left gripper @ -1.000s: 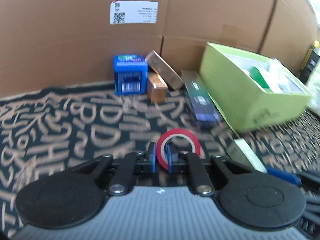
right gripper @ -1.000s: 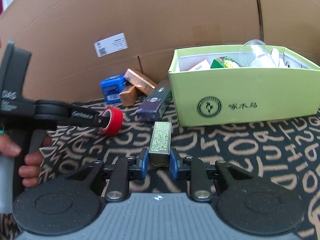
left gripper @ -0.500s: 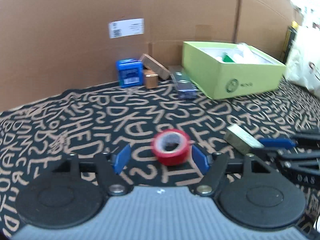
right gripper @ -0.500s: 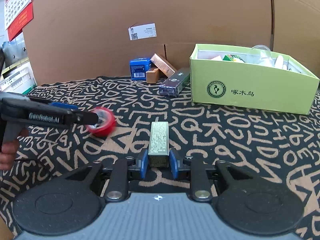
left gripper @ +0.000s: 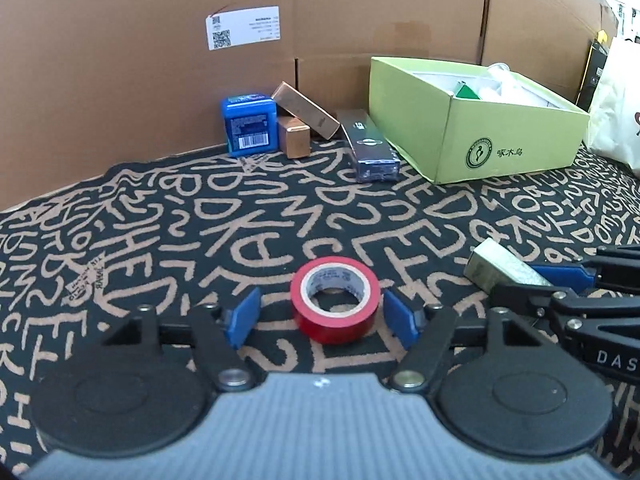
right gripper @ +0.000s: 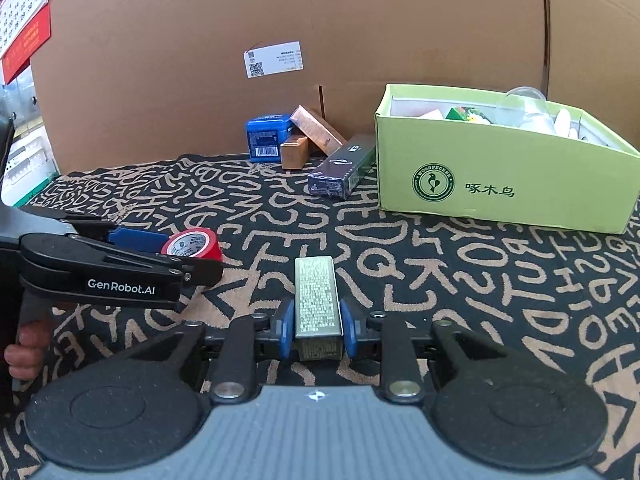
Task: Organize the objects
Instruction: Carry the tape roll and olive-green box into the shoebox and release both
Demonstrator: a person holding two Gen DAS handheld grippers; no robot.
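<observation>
Left gripper low over the black mat with tan letter print, blue pads spread apart, jaws just been closing a bit. Red roll of vinyl tape with white core lies flat on the mat between the pads, a gap on both sides, neither pad touching it. In the right wrist view the same red tape sits between the left gripper's black arms, fingers of a person's hand on its handle at the left edge.

Right gripper closed narrow on a small silvery-green rectangular carton with fine print, blue pads pressing both long sides at its near end, far end pointing away. From the left view that carton shows just right of the tape, apart from it, held in the right gripper.

Further back on the mat: a long dark navy box lying flat just beside the open lime-green cardboard box with round logo, which holds white and green items, too jumbled to name. Left of the navy box, two copper-coloured cartons, one leaning on the other, then a blue cube-shaped box with barcode.

Behind everything, a brown corrugated cardboard wall with a white shipping label.
</observation>
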